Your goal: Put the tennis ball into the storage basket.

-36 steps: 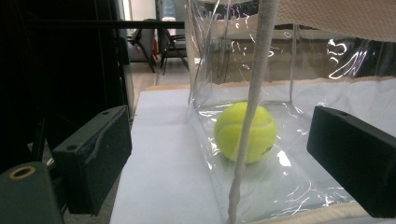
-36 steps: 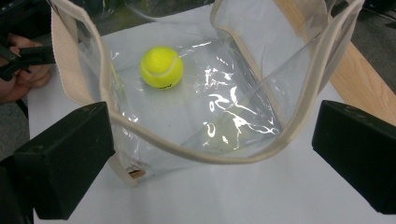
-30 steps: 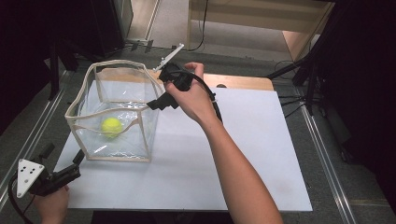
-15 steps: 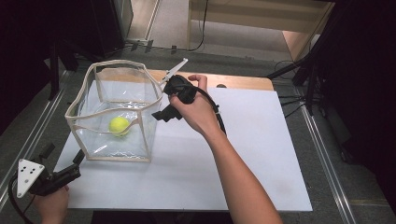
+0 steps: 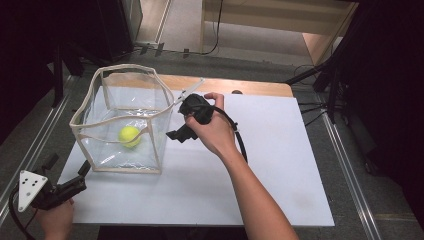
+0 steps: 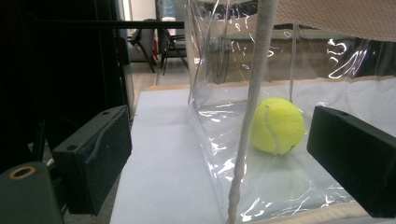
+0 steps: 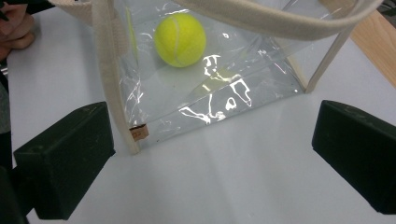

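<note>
— What's nearest you?

— My left hand-held gripper (image 5: 82, 172), low at the near left corner of the white worktop (image 5: 280, 165), jaws spread and empty, aimed at a corner of the clear bag (image 5: 122, 122).

— And the other?

— My right hand-held gripper (image 5: 172, 134) hovers just beside the bag's right wall, jaws spread wide too, nothing between them.

— Where's the ball?

— The yellow tennis ball (image 5: 129, 136) rests on the bag's floor, inside the clear walls. The cream-trimmed rim stands open above it. Farther off, a wooden edge (image 5: 250, 86) borders the worktop.
</note>
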Motion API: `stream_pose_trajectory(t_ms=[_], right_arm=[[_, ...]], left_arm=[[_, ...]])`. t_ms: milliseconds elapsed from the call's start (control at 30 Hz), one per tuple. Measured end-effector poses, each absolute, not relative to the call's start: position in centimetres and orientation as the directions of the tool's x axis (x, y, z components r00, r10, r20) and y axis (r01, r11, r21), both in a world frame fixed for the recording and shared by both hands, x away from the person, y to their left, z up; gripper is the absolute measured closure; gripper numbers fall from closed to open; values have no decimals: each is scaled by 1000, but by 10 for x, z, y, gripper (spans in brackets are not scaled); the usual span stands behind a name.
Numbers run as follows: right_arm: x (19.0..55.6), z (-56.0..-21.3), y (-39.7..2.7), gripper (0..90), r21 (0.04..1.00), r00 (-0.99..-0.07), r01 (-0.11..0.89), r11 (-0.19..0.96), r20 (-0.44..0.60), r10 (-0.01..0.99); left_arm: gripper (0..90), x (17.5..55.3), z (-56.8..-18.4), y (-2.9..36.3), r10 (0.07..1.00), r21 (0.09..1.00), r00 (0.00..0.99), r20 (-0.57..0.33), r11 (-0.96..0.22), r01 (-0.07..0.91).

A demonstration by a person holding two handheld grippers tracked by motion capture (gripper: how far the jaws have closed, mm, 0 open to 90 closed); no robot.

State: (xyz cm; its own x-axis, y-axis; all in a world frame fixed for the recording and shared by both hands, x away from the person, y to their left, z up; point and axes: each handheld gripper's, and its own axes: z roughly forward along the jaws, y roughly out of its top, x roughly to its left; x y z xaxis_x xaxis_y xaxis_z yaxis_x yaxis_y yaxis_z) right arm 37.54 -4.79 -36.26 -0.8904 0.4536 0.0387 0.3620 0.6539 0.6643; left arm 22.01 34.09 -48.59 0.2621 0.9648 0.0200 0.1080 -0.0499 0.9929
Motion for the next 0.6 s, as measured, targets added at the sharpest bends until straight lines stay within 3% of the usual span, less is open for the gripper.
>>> stream_pose_trajectory(t_ms=[600], right_arm=[[350,-400,-63,0,671,-879,383,635,54,474]], left_arm=[[69,220,-486,341,965,993,263,24,-54,108]])
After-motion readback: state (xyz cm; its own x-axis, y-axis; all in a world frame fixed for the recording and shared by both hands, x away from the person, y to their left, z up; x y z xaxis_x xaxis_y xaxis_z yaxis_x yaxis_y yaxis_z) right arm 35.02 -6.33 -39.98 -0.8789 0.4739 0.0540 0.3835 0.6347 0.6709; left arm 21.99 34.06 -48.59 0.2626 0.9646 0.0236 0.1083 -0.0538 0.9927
